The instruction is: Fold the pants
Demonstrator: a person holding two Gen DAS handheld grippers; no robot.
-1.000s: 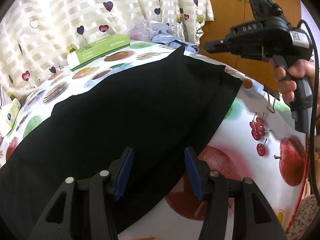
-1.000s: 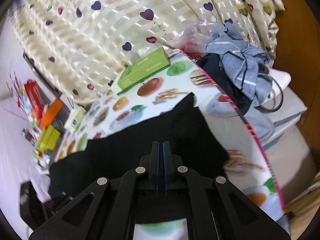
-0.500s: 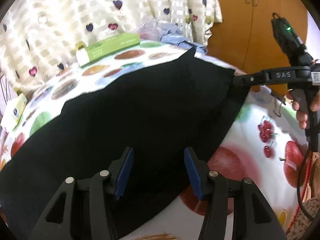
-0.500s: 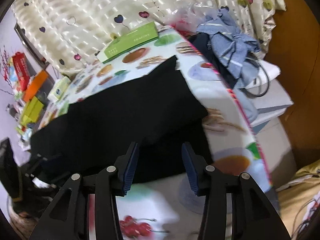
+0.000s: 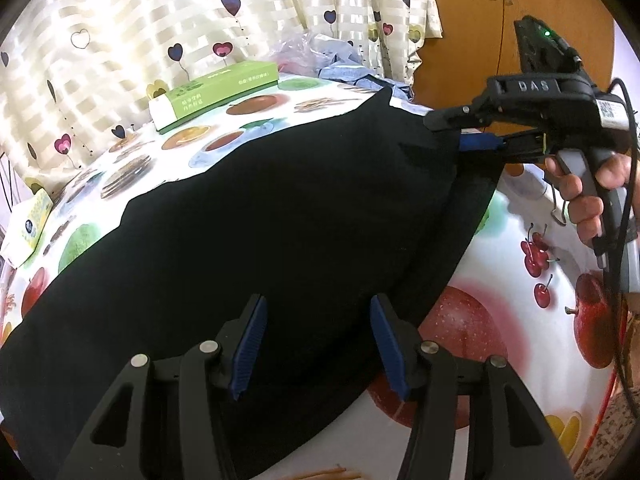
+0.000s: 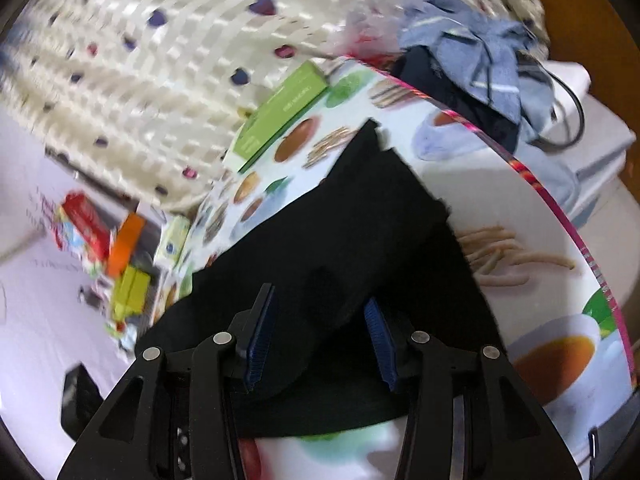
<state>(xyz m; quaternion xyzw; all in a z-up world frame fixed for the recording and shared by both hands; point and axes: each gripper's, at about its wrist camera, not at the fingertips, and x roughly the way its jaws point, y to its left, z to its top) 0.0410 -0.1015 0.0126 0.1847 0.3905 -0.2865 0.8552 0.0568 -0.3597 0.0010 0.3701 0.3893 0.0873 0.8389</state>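
Note:
Black pants [image 5: 248,232] lie folded lengthwise on the fruit-print tablecloth [image 5: 516,312]; they also show in the right wrist view [image 6: 360,248]. My left gripper [image 5: 316,344] is open and empty, its blue pads over the near edge of the pants. My right gripper [image 6: 320,344] is open, its pads either side of the upper fabric layer near the pants' end. In the left wrist view the right gripper [image 5: 460,132] reaches the far right corner of the pants.
A green box [image 5: 212,92] stands at the back by the heart-print curtain [image 5: 120,40]. Blue and dark clothes [image 6: 472,60] are piled past the table's far edge. A small carton [image 5: 28,224] sits at the left. A wooden cabinet [image 5: 500,8] stands behind.
My right gripper went from shut to open and came down onto the pants' far corner. The left gripper stayed open over the near edge.

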